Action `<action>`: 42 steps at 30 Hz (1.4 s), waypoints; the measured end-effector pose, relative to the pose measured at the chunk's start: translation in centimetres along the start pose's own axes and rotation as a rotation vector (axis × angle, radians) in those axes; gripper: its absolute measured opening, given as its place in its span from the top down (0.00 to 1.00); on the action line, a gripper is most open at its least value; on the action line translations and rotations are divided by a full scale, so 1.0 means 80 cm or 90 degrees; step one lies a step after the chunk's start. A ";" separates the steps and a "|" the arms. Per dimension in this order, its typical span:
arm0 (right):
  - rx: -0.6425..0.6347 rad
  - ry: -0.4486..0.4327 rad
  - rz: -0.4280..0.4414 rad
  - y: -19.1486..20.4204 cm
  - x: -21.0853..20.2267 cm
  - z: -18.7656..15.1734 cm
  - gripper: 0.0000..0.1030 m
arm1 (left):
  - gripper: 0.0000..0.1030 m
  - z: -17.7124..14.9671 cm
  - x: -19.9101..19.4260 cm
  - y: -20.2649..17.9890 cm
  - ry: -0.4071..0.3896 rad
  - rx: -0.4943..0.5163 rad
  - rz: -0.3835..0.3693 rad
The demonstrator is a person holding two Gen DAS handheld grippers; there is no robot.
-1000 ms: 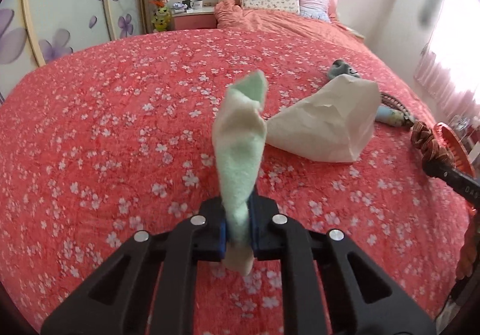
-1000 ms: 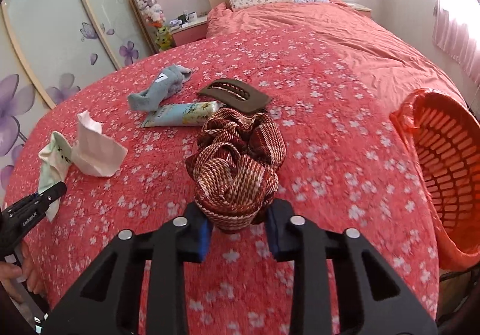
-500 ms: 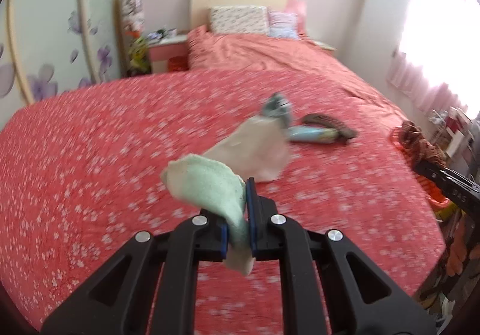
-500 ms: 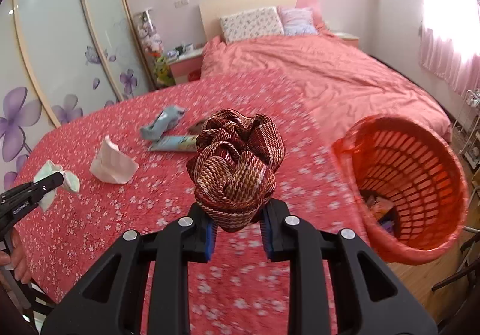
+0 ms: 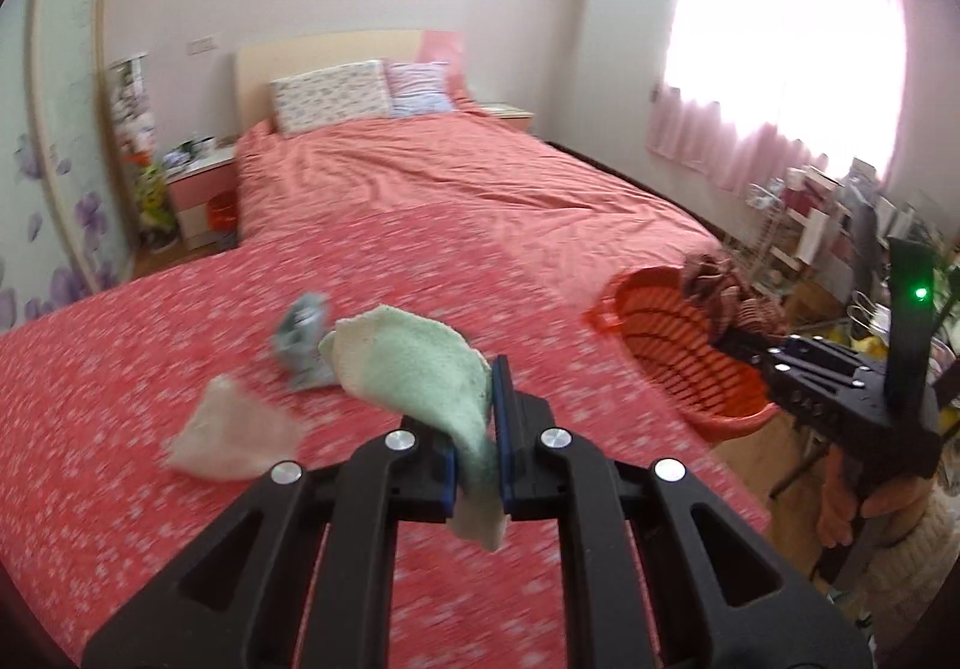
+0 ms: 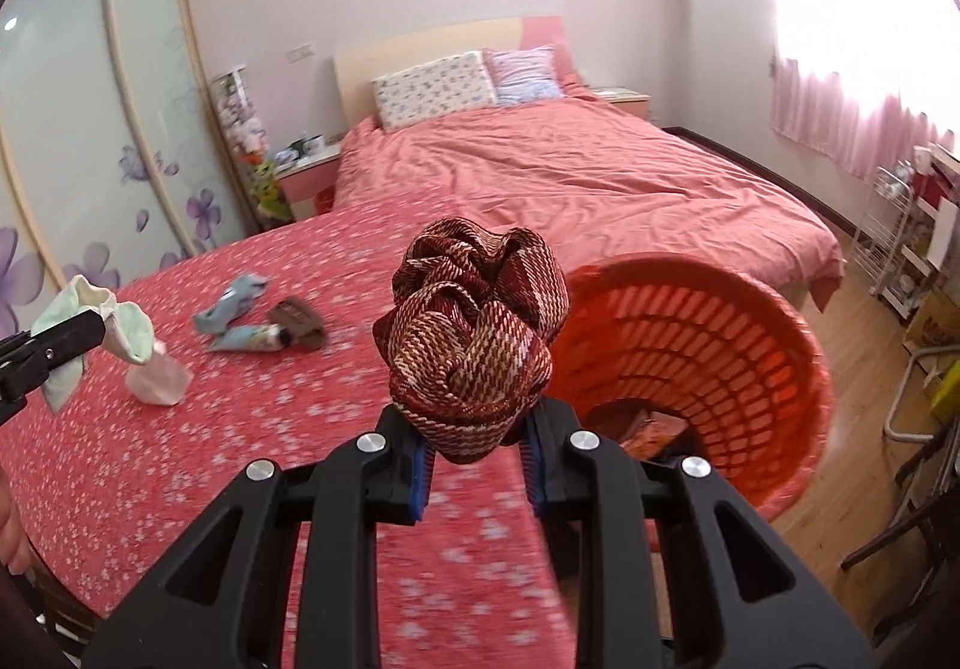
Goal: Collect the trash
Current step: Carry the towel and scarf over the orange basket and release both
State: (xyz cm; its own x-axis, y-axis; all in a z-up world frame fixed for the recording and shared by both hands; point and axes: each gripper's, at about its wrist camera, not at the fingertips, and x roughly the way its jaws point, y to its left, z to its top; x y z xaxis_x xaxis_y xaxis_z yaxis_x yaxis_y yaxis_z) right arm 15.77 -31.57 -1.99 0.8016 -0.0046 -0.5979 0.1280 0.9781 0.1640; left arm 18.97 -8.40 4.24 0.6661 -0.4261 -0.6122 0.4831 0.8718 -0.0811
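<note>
My left gripper [image 5: 475, 468] is shut on a pale green sock [image 5: 420, 363] and holds it above the red flowered bedspread; the sock also shows in the right wrist view [image 6: 129, 330]. My right gripper [image 6: 477, 465] is shut on a dark red woven scrunchie [image 6: 474, 336], held beside the orange basket [image 6: 750, 345]. In the left wrist view the scrunchie [image 5: 720, 291] hangs over the basket's rim [image 5: 660, 345]. Some wrappers lie inside the basket. On the bed lie a white tissue [image 6: 157, 378], a blue sock [image 6: 231, 303], a tube [image 6: 249, 338] and a brown hair clip [image 6: 300, 316].
The basket stands on the wooden floor at the bed's right edge. A white wire rack [image 6: 900, 243] and a chair frame [image 6: 912, 405] stand to the right. Pillows [image 6: 432, 90] lie at the far headboard. A nightstand [image 6: 300, 171] and a sliding wardrobe are on the left.
Both grippers have swung right towards the basket with their loads. The basket has come into the left wrist view and grown larger in the right one. The green sock has flopped over to the left.
</note>
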 end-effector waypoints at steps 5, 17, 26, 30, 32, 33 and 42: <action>0.035 -0.011 -0.034 -0.054 -0.003 0.009 0.77 | 0.89 0.026 0.039 -0.077 0.008 0.046 -0.056; 0.089 -0.017 -0.074 -0.135 0.007 0.018 0.77 | 0.89 0.050 0.155 -0.238 0.061 0.170 -0.140; 0.114 0.001 -0.072 -0.165 0.028 0.019 0.73 | 0.86 0.042 0.214 -0.255 0.113 0.164 -0.158; 0.128 0.013 -0.070 -0.175 0.037 0.019 0.57 | 0.65 0.041 0.226 -0.245 0.122 0.156 -0.136; 0.128 0.013 -0.079 -0.175 0.039 0.018 0.50 | 0.63 0.040 0.231 -0.237 0.129 0.144 -0.134; 0.128 0.013 -0.080 -0.175 0.039 0.018 0.47 | 0.61 0.040 0.233 -0.234 0.131 0.141 -0.135; 0.120 0.008 -0.096 -0.171 0.032 0.017 0.42 | 0.56 0.041 0.226 -0.217 0.125 0.130 -0.117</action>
State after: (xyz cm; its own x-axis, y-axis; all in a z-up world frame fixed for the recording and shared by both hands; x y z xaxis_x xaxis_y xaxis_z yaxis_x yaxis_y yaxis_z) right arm 16.91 -45.26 -4.71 0.7579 -0.1434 -0.6364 0.3529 0.9106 0.2150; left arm 24.50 -32.02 -2.88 0.4448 -0.4993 -0.7435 0.7019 0.7100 -0.0569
